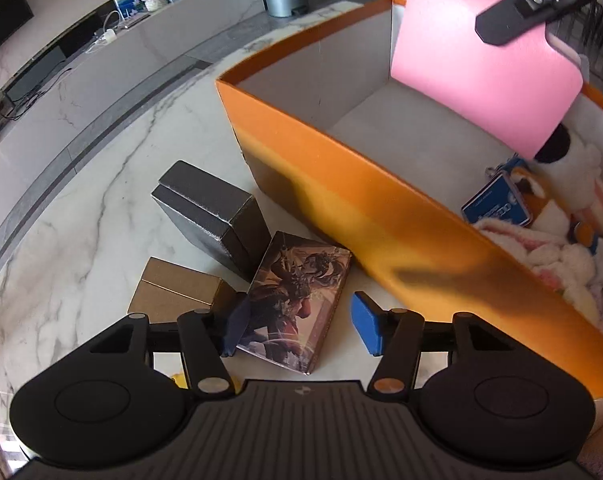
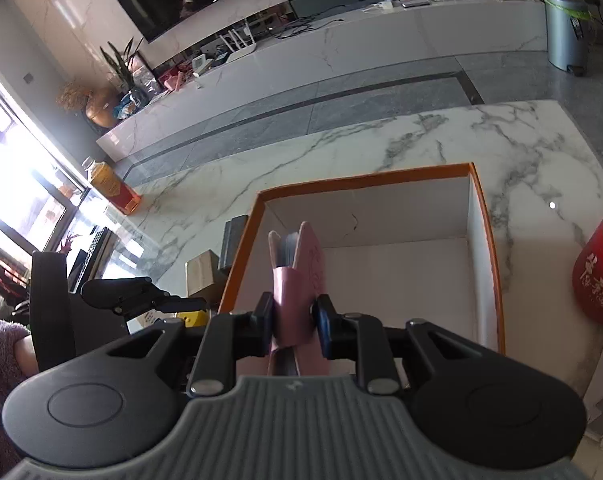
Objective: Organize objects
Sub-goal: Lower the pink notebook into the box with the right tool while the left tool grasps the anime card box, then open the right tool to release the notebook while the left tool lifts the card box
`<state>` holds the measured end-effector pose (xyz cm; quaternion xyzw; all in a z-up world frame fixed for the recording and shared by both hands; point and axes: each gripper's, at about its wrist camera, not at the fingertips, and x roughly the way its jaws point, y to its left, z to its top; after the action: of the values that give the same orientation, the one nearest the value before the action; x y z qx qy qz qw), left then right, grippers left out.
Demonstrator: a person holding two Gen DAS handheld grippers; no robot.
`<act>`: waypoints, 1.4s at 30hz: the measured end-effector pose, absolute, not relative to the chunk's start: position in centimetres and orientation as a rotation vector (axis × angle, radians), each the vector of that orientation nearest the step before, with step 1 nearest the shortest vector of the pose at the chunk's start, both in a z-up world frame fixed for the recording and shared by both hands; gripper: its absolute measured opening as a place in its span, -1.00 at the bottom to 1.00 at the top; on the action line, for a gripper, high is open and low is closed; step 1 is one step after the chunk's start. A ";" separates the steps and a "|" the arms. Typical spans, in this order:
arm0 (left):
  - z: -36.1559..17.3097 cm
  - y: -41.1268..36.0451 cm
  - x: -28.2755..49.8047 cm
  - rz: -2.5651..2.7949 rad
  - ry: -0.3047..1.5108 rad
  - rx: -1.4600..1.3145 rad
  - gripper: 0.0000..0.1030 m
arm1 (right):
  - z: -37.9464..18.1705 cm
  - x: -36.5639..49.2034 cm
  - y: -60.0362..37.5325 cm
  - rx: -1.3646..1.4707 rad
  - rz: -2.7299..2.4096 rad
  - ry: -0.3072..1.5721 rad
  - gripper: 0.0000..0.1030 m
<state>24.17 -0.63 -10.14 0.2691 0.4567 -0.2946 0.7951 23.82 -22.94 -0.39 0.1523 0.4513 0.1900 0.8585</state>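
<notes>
My right gripper (image 2: pixel 295 330) is shut on a pink notebook (image 2: pixel 297 280) and holds it above the open orange box (image 2: pixel 365 178). In the left wrist view the notebook (image 1: pixel 485 68) hangs over the box (image 1: pixel 341 200), with the right gripper's black finger (image 1: pixel 513 20) on it. My left gripper (image 1: pixel 299 324) is open, low over the marble table, with an illustrated card box (image 1: pixel 297 304) between its blue pads. A black box (image 1: pixel 213 216) and a brown cardboard box (image 1: pixel 173 292) lie just beyond.
The orange box holds plush toys (image 1: pixel 557 256) and a blue card (image 1: pixel 497 204) at its near end. A red mug (image 2: pixel 599 268) stands right of the box. An orange bottle (image 2: pixel 113 186) stands at the table's far left. A yellow object (image 2: pixel 191 318) lies by the left gripper.
</notes>
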 end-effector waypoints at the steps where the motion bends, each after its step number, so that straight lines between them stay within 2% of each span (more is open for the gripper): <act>1: -10.6 -0.8 24.6 -0.635 0.992 0.600 0.29 | -1.0 24.5 -23.1 0.340 0.391 0.953 -0.54; 9: -12.4 -1.6 25.4 -0.702 1.028 0.700 0.35 | -6.2 29.0 -21.9 0.457 0.331 0.969 -0.54; 17: -13.2 -1.7 25.3 -0.695 1.054 0.722 0.42 | -9.6 29.9 -22.4 0.669 0.193 0.942 -0.54; 25: -13.9 -1.0 25.4 -0.684 1.117 0.654 0.43 | -11.9 31.1 -21.5 0.741 0.335 1.070 -0.54; 28: -13.9 -0.3 25.1 -0.688 1.154 0.627 0.38 | -12.0 31.4 -21.3 0.716 0.364 1.090 -0.54; 30: -13.9 0.2 24.9 -0.688 1.171 0.599 0.37 | -11.6 32.1 -20.8 0.592 0.369 1.135 -0.53; 33: -14.1 0.7 24.5 -0.676 1.174 0.569 0.38 | -11.3 32.5 -20.4 0.445 0.323 1.168 -0.40; 36: -14.0 0.5 25.2 -0.664 1.177 0.557 0.39 | -11.3 32.8 -20.3 0.420 0.332 1.180 -0.37; 39: -14.2 1.0 25.1 -0.647 1.180 0.547 0.40 | -11.4 33.3 -19.8 0.322 0.297 1.193 -0.24; 42: -14.3 1.3 24.8 -0.629 1.182 0.533 0.38 | -11.7 33.5 -19.3 0.262 0.301 1.174 -0.23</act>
<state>24.79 1.34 -14.28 0.2441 0.5411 -0.2880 0.7514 33.51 -19.34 -11.67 0.1227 0.5503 0.1409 0.8138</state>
